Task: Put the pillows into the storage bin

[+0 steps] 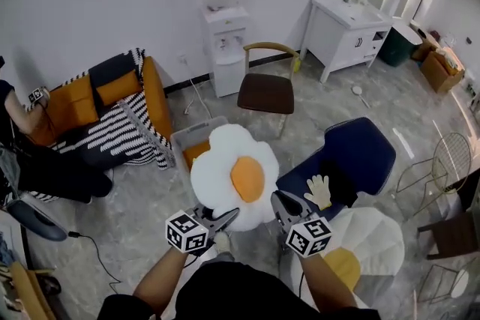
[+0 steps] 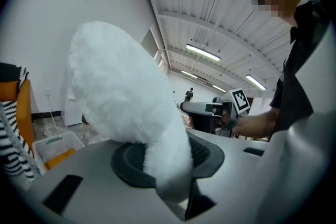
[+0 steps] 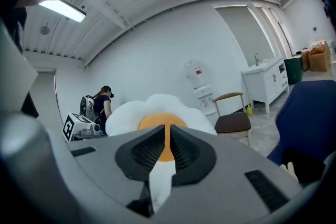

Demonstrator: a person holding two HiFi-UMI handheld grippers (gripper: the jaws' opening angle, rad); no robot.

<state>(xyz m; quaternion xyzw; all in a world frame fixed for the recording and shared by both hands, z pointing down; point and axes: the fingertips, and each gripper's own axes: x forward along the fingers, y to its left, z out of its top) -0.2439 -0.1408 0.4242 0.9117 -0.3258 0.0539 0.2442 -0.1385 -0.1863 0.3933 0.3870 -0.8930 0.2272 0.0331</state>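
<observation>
Fried-egg pillow (image 1: 234, 176) held aloft, storage bin (image 1: 182, 137) on floor beyond. Left gripper (image 1: 223, 219) clamped on white edge; right gripper (image 1: 280, 202) pinched nearly shut on other edge.

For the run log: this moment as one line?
left gripper: shut on egg pillow | right gripper: shut on it | storage bin: pillow not in yet

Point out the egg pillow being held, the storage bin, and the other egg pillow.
held egg pillow (image 1: 247, 177): head view, on its orange yolk.
storage bin (image 1: 196, 124): head view, on its far rim.
other egg pillow (image 1: 371, 242): head view, on its white part.
</observation>
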